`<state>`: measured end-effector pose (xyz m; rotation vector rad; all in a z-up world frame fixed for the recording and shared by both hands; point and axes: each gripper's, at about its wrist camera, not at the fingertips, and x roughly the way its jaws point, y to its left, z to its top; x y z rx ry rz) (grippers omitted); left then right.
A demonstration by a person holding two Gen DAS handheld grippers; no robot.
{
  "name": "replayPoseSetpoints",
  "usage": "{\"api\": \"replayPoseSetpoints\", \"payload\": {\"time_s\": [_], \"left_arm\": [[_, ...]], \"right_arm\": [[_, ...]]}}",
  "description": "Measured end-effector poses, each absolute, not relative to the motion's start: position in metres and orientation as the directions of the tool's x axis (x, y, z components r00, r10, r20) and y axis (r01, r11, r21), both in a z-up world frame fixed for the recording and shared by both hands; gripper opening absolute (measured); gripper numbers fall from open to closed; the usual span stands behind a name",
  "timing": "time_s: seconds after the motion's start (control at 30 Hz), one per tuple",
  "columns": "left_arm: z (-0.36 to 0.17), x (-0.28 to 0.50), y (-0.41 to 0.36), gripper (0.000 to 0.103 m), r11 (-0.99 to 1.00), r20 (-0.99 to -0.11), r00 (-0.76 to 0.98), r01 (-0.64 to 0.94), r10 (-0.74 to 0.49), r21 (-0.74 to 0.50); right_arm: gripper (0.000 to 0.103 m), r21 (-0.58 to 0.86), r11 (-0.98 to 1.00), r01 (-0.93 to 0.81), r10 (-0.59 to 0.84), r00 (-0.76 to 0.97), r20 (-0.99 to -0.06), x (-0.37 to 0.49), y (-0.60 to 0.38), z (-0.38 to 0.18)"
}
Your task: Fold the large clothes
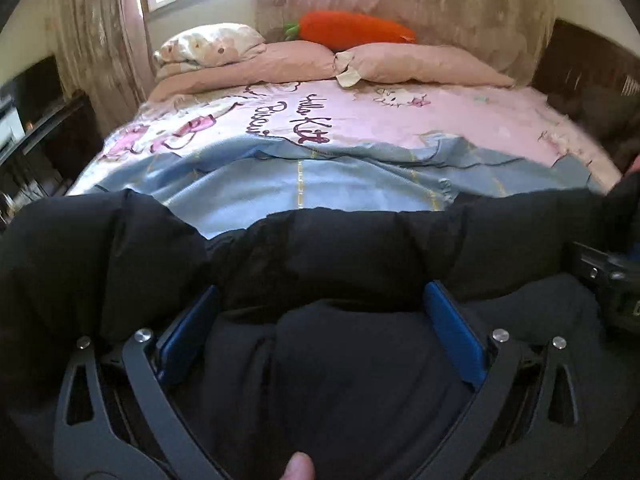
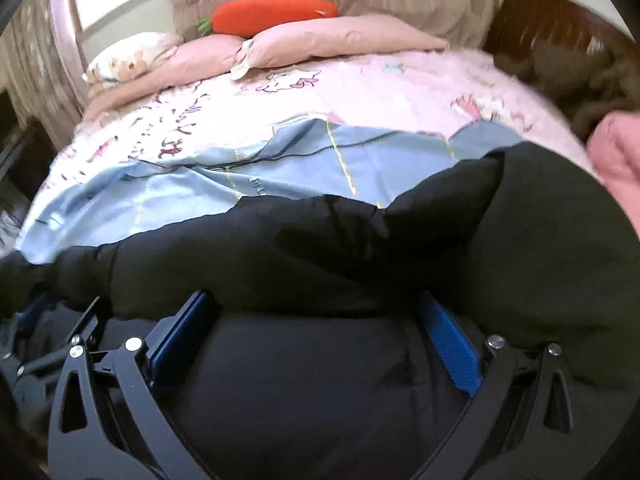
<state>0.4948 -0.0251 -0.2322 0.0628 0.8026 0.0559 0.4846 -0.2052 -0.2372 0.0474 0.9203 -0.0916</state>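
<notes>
Black puffy quilted jacket (image 1: 340,248) lies across the near end of the bed (image 1: 500,120), bulging up and filling the lower half of both wrist views. Its full outline is cut off by the frame edges, and the dark fabric swallows most seams, so sleeves and hem are hard to tell apart. The left claw (image 1: 320,312) stands wide open, its blue pads (image 1: 456,332) either side of a hump of the jacket, the tips hidden under a fold; it has not closed on anything. The right claw (image 2: 316,320) is spread equally wide around another bulge, its tips likewise buried in the cloth. The right-wrist view is smeared by blur.

Beyond the jacket lies a light blue sheet with yellow lines (image 1: 320,176), then a pink cartoon-print bedcover (image 1: 400,116). Pink pillows (image 1: 420,62) sit at the head, with an orange carrot-shaped plush (image 1: 352,30) behind them against beige floral curtains (image 1: 480,4). A fingertip (image 1: 298,466) intrudes at the bottom of the left view.
</notes>
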Motion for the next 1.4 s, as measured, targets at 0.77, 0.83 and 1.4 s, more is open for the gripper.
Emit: {"api": "replayPoseSetpoints", "payload": {"time_s": [0.77, 0.83, 1.4], "left_arm": [[-0.212, 0.469, 0.099, 0.101, 0.926, -0.68, 0.646, -0.348, 0.348, 0.144], [-0.177, 0.447, 0.079, 0.101, 0.951, -0.625, 0.732, -0.304, 0.27, 0.054], [-0.251, 0.423, 0.048, 0.101, 0.976, -0.57, 0.793, -0.188, 0.215, 0.107]], "right_arm": [[0.102, -0.142, 0.909, 0.392, -0.383, 0.65, -0.656, 0.467, -0.309, -0.253], [0.102, -0.125, 0.91, 0.396, -0.376, 0.655, -0.656, 0.466, -0.313, -0.257], [0.102, 0.104, 0.994, 0.035, 0.02, 0.875, -0.484, 0.394, -0.193, -0.177]]}}
